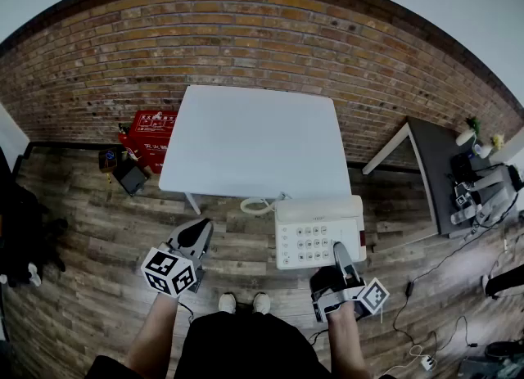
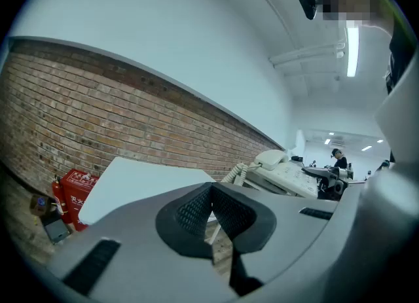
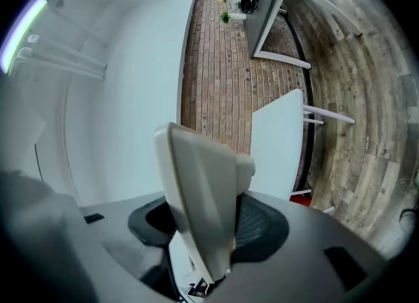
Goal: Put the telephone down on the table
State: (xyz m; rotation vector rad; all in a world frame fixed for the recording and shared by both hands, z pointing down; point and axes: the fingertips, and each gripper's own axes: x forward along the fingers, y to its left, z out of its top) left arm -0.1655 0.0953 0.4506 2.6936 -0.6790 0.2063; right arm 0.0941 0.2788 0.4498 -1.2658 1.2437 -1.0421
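White table [image 1: 254, 136] | telephone [image 1: 319, 226] at near edge, clamped in right claw [image 1: 338, 253] | left claw [image 1: 197, 235] clenched, empty

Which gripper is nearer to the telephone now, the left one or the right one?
Right. The right gripper is clamped on the near edge of the telephone. The left gripper hangs apart from it, off to its left, jaws together and empty.
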